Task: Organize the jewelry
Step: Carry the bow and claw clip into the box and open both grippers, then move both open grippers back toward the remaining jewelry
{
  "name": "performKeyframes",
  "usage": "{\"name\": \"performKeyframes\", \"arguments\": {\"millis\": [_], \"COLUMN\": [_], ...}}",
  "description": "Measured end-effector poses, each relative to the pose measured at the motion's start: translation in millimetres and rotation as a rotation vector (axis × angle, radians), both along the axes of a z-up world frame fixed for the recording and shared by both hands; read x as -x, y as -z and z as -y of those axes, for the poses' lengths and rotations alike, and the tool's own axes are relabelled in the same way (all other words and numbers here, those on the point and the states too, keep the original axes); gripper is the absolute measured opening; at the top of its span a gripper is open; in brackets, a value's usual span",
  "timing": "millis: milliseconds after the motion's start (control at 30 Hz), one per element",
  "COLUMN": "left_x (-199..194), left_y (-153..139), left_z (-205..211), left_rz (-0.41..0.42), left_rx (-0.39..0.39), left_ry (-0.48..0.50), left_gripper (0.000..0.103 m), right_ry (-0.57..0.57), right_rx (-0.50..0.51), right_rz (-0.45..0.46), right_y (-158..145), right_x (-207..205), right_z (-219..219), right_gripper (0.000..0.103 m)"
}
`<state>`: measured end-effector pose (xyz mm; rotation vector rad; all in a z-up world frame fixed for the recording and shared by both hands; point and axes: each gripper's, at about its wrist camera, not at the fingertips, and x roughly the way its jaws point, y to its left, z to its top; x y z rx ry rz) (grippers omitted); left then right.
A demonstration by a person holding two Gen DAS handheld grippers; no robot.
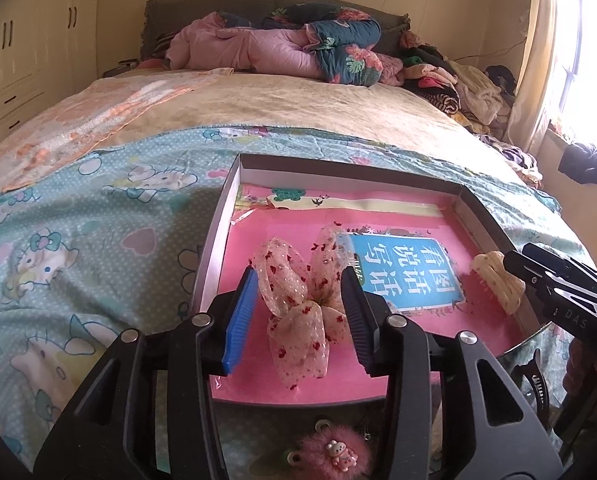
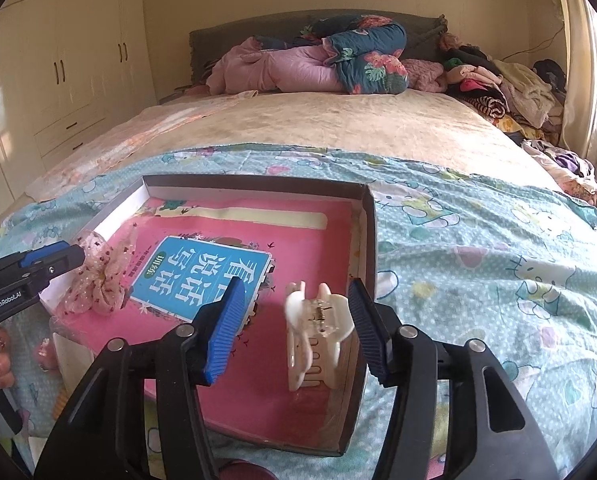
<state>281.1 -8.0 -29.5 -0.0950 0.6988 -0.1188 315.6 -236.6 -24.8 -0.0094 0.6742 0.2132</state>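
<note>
Low in the middle of the left wrist view, a sheer pink bow (image 1: 302, 312) dotted with red lies on the pink lining of a shallow box (image 1: 234, 184), between the blue pads of the left gripper (image 1: 300, 316). Those jaws stand partly apart and the pads seem clear of the fabric, so the bow looks set down rather than held. In the right wrist view, a cream claw clip (image 2: 316, 330) sits right of centre, close to the box's right wall, between the parted jaws of the right gripper (image 2: 298, 330), with a gap showing on each side. A blue booklet (image 2: 202, 276) with white characters lies flat on the lining between the two pieces.

Judging from this, two items are already in the box and both grippers have let go. More remains outside: a fluffy pink charm (image 1: 334, 456) sits on the bedspread (image 1: 98, 240) at the bottom edge of the left view, a dark claw clip (image 1: 536, 380) lies at lower right, and small pink pieces (image 2: 0, 360) show at the far left of the right view.

Gripper bodies cover the box's near edge in both views. The charm is cut off by the frame, and the small pink pieces are too blurred to identify. Whether the bow's lower loops brush the left pad I cannot tell.
</note>
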Motion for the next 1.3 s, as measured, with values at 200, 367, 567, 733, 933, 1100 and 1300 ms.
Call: {"name": "performKeyframes", "arguments": {"millis": [200, 367, 567, 733, 933, 1100, 1300], "left_x": [15, 30, 47, 62, 77, 89, 106], "left_y": [-12, -23, -33, -36, -34, -31, -28], "left_z": [2, 3, 6, 6, 4, 1, 0], "left_rz": [0.033, 0.063, 0.095, 0.111, 0.114, 0.111, 0.113], "left_rx": [0.013, 0.024, 0.026, 0.032, 0.03, 0.029, 0.026], "left_ry": [0.0, 0.003, 0.009, 0.013, 0.014, 0.013, 0.01], "left_gripper": [0.051, 0.062, 0.076, 0.08, 0.083, 0.083, 0.083], "right_ry": [0.011, 0.015, 0.025, 0.025, 0.016, 0.002, -0.022], "right_rx": [-0.008, -0.003, 0.005, 0.013, 0.015, 0.008, 0.013], "right_rz": [0.039, 0.073, 0.11, 0.13, 0.139, 0.145, 0.144], "right_y": [-12, -23, -33, -39, -44, -46, -46], "right_x": [16, 35, 60, 79, 99, 115, 131], "right_z": [6, 9, 12, 13, 11, 7, 0], "right_gripper": [0.066, 0.074, 0.08, 0.082, 0.083, 0.083, 0.083]}}
